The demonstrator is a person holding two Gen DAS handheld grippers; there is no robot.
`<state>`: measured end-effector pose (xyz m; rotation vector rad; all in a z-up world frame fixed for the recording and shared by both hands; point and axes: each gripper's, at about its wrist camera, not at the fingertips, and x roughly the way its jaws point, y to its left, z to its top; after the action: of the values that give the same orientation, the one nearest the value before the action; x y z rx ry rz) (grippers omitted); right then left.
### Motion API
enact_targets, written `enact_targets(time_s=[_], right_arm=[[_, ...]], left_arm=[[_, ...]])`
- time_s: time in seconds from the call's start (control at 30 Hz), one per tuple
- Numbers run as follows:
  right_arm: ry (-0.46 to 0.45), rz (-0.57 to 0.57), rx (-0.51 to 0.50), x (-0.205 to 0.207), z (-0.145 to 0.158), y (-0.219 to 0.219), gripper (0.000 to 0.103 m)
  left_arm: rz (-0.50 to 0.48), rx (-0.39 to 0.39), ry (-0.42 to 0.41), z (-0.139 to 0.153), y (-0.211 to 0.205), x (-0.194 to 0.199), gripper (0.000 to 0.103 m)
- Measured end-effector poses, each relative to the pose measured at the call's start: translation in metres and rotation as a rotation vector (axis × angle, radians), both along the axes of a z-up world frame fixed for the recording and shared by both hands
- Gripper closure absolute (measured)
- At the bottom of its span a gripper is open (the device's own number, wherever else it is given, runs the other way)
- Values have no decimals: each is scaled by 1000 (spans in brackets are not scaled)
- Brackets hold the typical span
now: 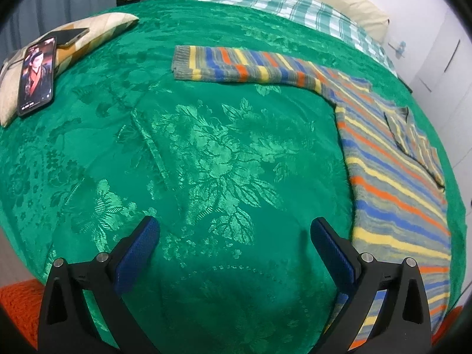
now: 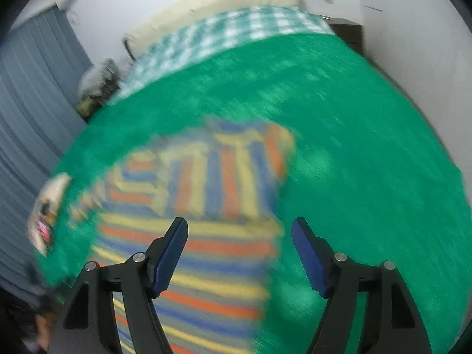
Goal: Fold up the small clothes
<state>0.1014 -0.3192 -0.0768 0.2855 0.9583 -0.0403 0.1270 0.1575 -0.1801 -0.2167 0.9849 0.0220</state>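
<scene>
Left claw (image 1: 234, 237) wide apart, holding nothing, low over the green blanket (image 1: 183, 153). Right claw (image 2: 239, 236) wide apart too, empty, above the striped sweater (image 2: 206, 206); very blurry there, maybe one sleeve folded across the body. Flat on the blanket, other sleeve stretched out sideways. Farther off, lit phone (image 1: 37, 75) on a pillow (image 1: 97, 28). Checked sheet (image 1: 280, 3) at the far end.

Bedspread (image 1: 206, 153) bare left of sweater (image 1: 398, 183) (phone (image 1: 37, 76) far).
</scene>
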Motion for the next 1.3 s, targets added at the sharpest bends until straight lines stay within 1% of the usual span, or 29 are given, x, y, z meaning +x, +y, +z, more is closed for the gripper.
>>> enact_targets(time_s=[0.1,0.17,0.27,0.33,0.37,0.43,0.5,0.63,0.87,1.3], right_arm=[[37,-51,-50,-43,-29,-11,31],[35,-86,-61,-71,-41,-14,31],[9,-106,-113,-103,-51,-9,31],[-10,-106,-154,-113,-50,-2,31],[-28,-102,-168,-114,-45,1,31],[-103,-92,-205,-116,-28,7,30],[-135,-100,-237,-118,-23,10,23],[-103,-128,-226,-115,-31,5,22],[-103,-198,-184,-119,-32,-8,21],[-106,-174,-199,-117,-33,-3,21]], left_arm=[[-11,44,9,-4,-6,0,1],[-20,85,14,-7,-11,-1,1],[-34,131,19,-12,-18,-1,0],[-36,149,15,-14,-21,-1,0],[-35,153,12,-15,-22,-2,0],[-35,157,8,-15,-21,-3,0],[-38,157,7,-15,-21,-4,0],[-44,166,3,-16,-22,-5,0],[-42,179,0,-17,-26,-6,0],[-41,186,-3,-17,-27,-7,0]])
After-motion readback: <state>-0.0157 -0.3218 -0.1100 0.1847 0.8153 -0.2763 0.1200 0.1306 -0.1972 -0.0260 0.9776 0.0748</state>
